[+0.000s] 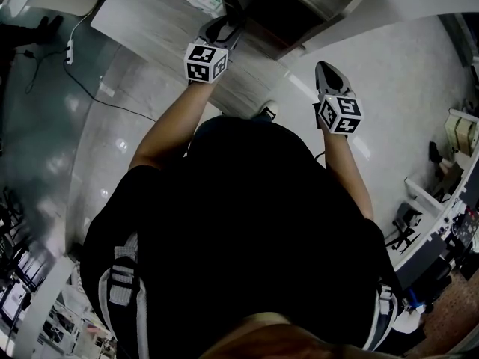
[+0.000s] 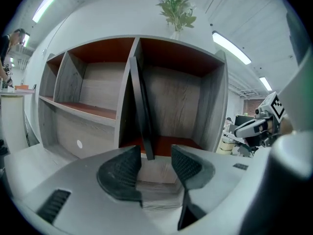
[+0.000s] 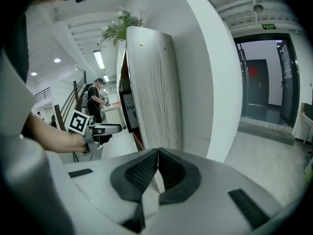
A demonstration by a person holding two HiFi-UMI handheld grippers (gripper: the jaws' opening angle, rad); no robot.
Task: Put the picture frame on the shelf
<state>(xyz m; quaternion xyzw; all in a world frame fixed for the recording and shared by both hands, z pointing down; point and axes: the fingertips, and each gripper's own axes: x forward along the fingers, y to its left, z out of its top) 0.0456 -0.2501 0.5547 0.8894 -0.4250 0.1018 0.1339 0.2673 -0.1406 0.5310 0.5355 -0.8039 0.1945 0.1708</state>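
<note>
While the left gripper [image 2: 155,153] faces the wooden shelf unit [image 2: 210,106] head-on, its jaws stand apart; pads press on nothing

Picture frame [image 2: 142,102]: dark, seen edge-on, upright with a slight tilt, top leaning toward the centre divider [image 2: 123,106]. Foot on the reddish floor of the right-hand compartment, near the front edge. From the left jaws it sits at twelve o'clock, its lower end showing in the gap between the pads, with a clear gap on either side

Right gripper [image 3: 157,153]: jaws closed together, nothing between them. It points past the shelf's grey side panel, with the other gripper at nine o'clock in its view

Head view: left gripper at eleven o'clock by the shelf top, right gripper at one o'clock, well apart from it, over pale floor [image 1: 404,73]

Potted plant [image 2: 176,8] on the shelf's top, at twelve o'clock in the left gripper view

Left-hand compartments split by a horizontal board [image 2: 78,109]
</note>
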